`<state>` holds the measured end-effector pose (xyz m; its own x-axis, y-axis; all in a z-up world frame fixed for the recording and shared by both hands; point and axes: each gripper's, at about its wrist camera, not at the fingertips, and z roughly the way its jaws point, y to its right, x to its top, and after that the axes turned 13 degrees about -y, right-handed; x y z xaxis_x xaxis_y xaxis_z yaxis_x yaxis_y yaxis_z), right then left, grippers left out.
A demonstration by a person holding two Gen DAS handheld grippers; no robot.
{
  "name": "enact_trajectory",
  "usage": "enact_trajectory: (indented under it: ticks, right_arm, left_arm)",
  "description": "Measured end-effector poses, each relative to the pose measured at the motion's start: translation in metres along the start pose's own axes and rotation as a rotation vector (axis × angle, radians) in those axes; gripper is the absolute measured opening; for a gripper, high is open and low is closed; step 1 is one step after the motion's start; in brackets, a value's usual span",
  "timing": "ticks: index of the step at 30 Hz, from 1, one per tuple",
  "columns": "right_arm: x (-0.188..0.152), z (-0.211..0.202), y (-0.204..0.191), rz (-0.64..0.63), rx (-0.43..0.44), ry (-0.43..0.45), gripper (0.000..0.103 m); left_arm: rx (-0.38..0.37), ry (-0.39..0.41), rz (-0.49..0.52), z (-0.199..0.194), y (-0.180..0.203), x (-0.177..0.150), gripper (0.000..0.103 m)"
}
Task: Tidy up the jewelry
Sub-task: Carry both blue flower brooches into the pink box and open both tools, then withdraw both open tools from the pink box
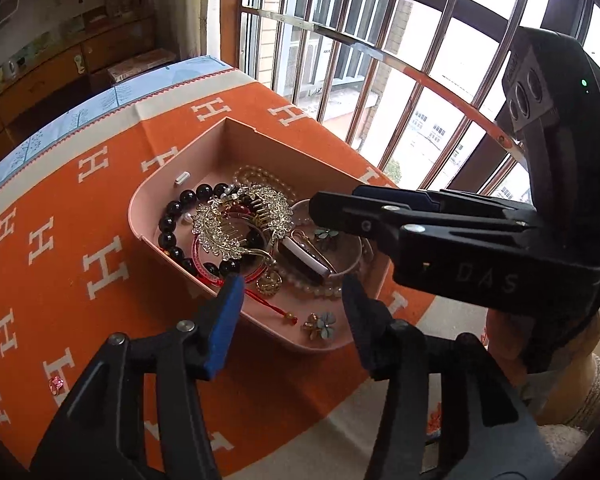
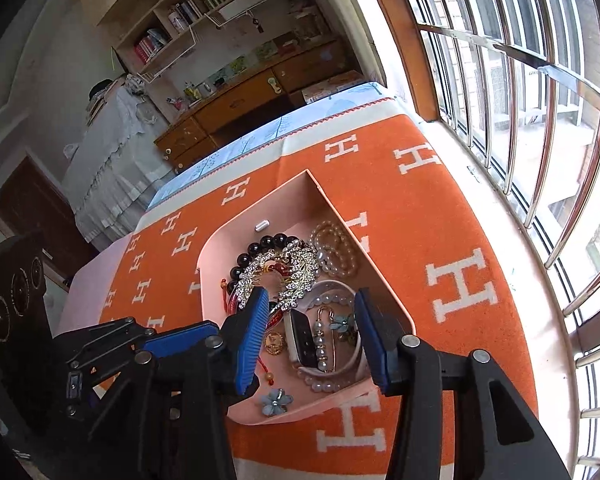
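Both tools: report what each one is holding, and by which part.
Nothing is held. The left tool and the right tool are both open above the pink tray of jewelry, with no piece between their fingers.

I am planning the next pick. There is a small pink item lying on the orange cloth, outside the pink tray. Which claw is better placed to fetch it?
Left, probably. The pink item lies beside the open left claw, outside the tray; the right claw hangs over the jewelry.
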<state>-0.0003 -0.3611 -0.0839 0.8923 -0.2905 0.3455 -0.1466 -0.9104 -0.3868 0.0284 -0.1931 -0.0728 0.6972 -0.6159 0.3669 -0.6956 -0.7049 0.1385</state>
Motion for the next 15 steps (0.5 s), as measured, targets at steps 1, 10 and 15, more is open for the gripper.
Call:
enact_trajectory:
  ticks: [1,10,15]
  right_arm:
    - [0.0,-0.001,-0.002,-0.003,0.001,-0.001,0.046]
    - [-0.003,0.0,-0.012,-0.018,0.006,0.003,0.046]
    - [-0.006,0.001,-0.023,-0.047,-0.005,0.004,0.046]
  left_arm:
    - [0.011,0.003,0.0,-0.002,0.0,-0.001,0.052]
    - [0.022,-0.006,-0.042,-0.005,-0.008,-0.014,0.053]
    - [0.032,0.008,-0.057,-0.014,-0.012,-0.021,0.053]
